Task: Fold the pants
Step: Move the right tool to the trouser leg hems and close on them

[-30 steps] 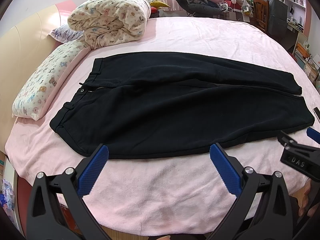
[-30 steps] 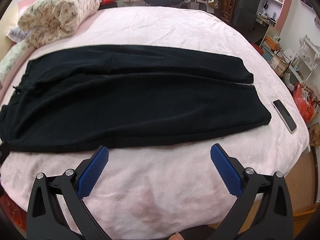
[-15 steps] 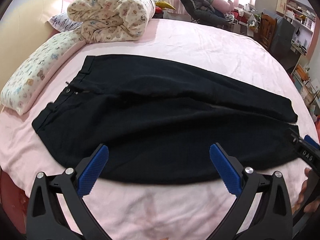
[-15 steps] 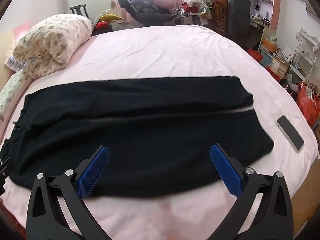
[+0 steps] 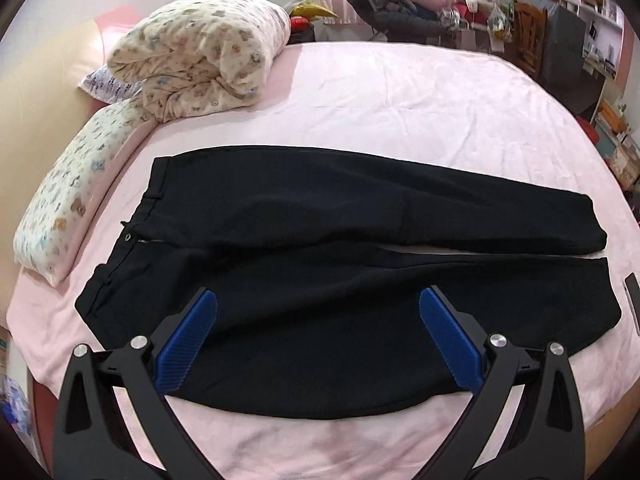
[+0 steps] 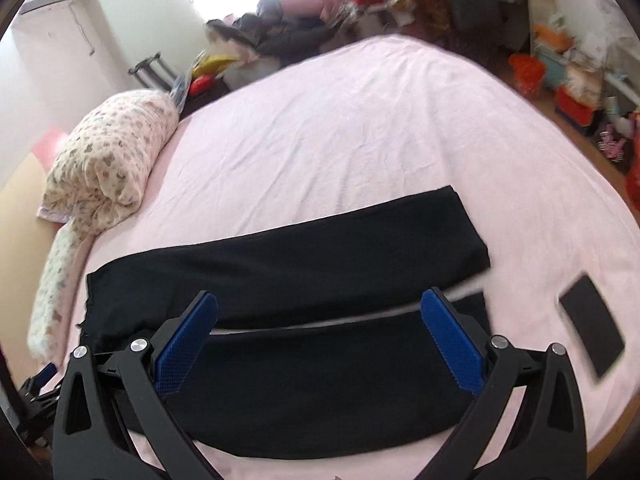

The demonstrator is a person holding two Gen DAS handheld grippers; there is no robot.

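Black pants (image 5: 320, 240) lie flat and spread on the pink bed (image 5: 400, 100), waistband at the left, both legs running to the right with a narrow gap between them. My left gripper (image 5: 318, 340) is open and empty, above the near leg close to the pants' near edge. My right gripper (image 6: 320, 340) is open and empty, over the near leg toward the cuffs; the pants (image 6: 300, 264) fill the lower part of its view. The left gripper's tip (image 6: 40, 384) shows at the right wrist view's lower left.
A rolled floral quilt (image 5: 200, 52) and a long floral pillow (image 5: 68, 200) lie at the bed's head on the left. A black phone (image 6: 592, 336) lies on the bed right of the cuffs. Cluttered chairs and shelves (image 5: 552, 40) stand beyond the bed.
Both grippers have moved forward over the bed, from before the pants' near edge to above the near leg. The right wrist view has tilted and swung toward the cuffs. Both stay open.
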